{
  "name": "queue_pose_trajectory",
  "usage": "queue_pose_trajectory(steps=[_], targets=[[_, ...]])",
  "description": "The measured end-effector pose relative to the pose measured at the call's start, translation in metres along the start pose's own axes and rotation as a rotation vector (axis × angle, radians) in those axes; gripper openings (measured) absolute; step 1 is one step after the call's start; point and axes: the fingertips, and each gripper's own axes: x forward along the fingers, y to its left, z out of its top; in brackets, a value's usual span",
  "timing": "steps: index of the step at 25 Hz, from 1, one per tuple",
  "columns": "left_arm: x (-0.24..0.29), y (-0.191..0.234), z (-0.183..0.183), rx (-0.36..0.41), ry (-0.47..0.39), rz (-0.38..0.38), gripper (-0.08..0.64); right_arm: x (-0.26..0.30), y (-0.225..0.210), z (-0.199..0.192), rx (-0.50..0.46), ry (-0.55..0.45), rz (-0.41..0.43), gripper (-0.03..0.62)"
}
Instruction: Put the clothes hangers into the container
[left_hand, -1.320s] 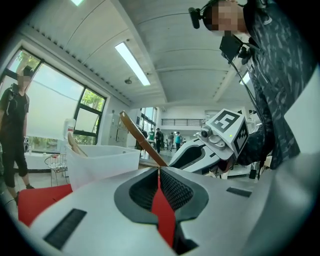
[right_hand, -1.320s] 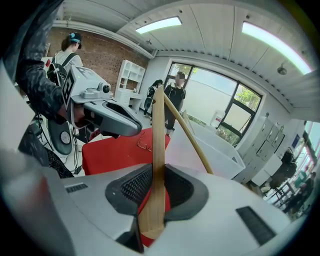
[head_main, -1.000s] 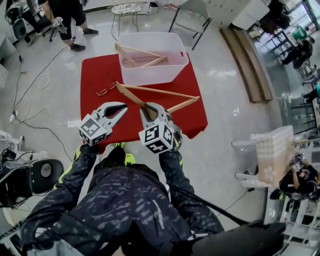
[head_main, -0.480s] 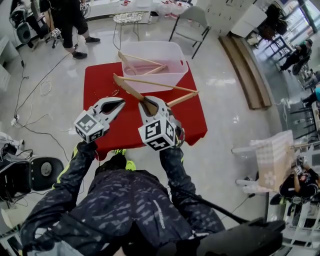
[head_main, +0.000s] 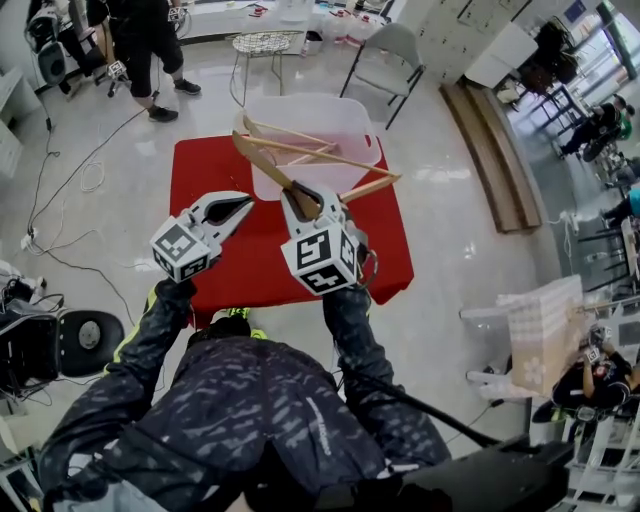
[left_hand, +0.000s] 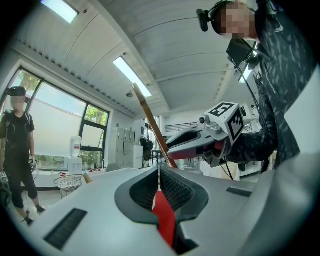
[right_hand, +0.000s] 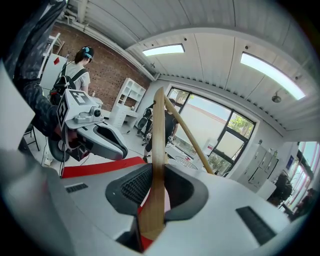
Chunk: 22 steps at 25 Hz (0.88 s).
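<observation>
Shiny grey floor, red table (head_main: 215, 165) in the middle, pale see-through container (head_main: 365, 130) at the table's far end. One wooden hanger (head_main: 300, 132) lies inside the container.

Right gripper (head_main: 312, 200) is clenched on a second wooden hanger (head_main: 265, 172). The right gripper view shows the flat wooden arm standing upright between the ribbed pads, pressed from both sides. This held hanger is off the table, up in the air. From the jaws it fans out away from the person: the thick arm runs up-left, the thin bar and other arm reach right. Its far parts hang over the container's near wall, above the hanger already inside.

Left gripper (head_main: 240, 207) sits just beside the right one, on its left, over the red table. Its jaws are closed together with nothing in them; only a sliver of red shows through the gap. It does not touch the held hanger.
</observation>
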Motion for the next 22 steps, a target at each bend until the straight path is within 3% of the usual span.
queue_pose_trajectory(steps=[10,22], targets=[[0.011,0.059,0.017,0.042,-0.024,0.042,0.012,0.043,-0.030,0.033,-0.017,-0.060,0.003,0.083],[0.020,0.128,0.029,0.018,-0.041,0.071,0.012,0.104,-0.076,0.076,0.001,-0.102,0.017,0.083]])
